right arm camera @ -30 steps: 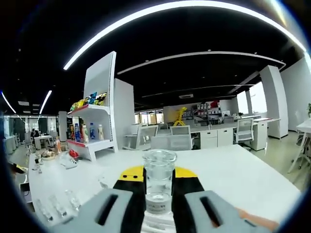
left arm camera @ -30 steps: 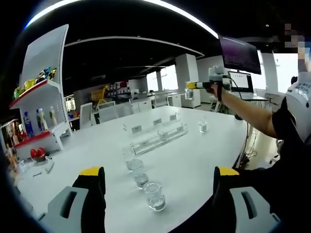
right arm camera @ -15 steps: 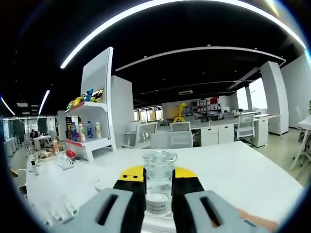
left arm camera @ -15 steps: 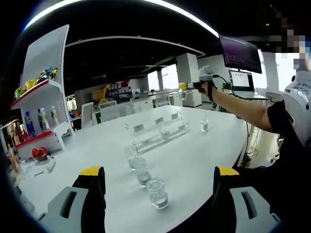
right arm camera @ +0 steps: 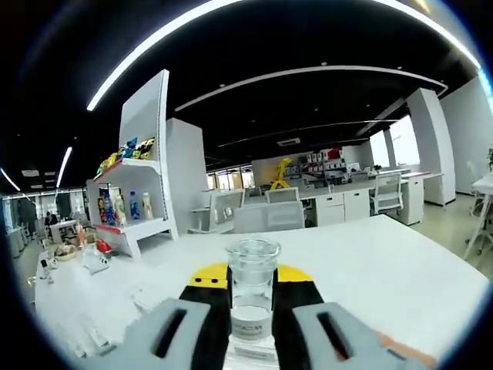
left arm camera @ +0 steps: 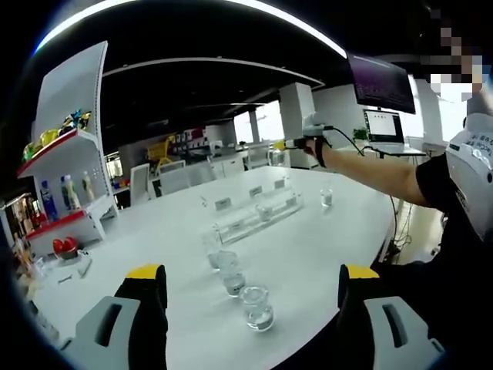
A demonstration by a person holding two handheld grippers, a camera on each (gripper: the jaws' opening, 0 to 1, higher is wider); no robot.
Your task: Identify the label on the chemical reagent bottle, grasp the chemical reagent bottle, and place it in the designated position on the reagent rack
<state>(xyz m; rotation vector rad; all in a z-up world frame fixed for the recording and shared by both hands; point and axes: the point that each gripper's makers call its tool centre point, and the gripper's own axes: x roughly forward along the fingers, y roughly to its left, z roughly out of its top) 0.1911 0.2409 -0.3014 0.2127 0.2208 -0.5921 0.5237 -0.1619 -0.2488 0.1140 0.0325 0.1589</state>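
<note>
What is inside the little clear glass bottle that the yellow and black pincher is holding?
The clear glass reagent bottle, clamped in the right gripper, looks see-through, perhaps holding clear liquid. Its white label and the jaws cover the lower part, so how full it is cannot be seen.

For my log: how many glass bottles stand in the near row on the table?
3: the nearest bottle, the middle bottle, and the farthest bottle. None in this row seems hidden.

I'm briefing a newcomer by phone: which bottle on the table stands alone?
On the white table, find the long clear rack with label cards. Just beyond its far end stands one small clear bottle, apart from the three clustered bottles nearer the left gripper.
</note>
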